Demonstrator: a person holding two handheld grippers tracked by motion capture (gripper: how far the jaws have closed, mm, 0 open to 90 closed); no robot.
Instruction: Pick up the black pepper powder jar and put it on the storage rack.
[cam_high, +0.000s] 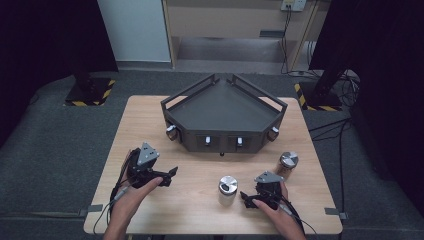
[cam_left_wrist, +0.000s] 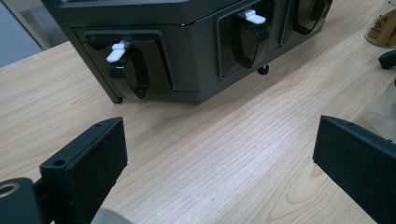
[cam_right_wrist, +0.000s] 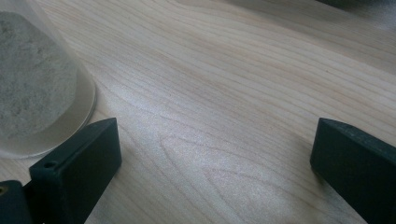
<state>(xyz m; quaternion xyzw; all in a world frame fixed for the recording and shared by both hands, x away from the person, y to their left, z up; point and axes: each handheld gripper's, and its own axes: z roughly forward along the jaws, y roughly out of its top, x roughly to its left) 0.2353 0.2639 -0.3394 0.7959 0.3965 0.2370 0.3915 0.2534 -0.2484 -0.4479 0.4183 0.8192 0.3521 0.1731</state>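
Note:
A dark five-sided rack (cam_high: 222, 107) with white-tabbed holders on its front stands at the back of the wooden table (cam_high: 155, 120). Two glass shaker jars with metal lids stand in front of it: one with pale powder (cam_high: 227, 189) at centre, one with brown contents (cam_high: 287, 164) to the right. My left gripper (cam_high: 169, 176) rests on the table at the left, open, and in the left gripper view its jaws (cam_left_wrist: 219, 163) face the rack front (cam_left_wrist: 187, 56) with bare wood between them. My right gripper (cam_high: 245, 198) lies open just right of the powder jar (cam_right_wrist: 32, 79), jaws (cam_right_wrist: 215, 172) wide apart.
The table's near edge runs just below both hands. Grey carpet surrounds the table, with two black stands on striped bases (cam_high: 90, 92) at the back corners and cables (cam_high: 330, 127) on the floor at the right.

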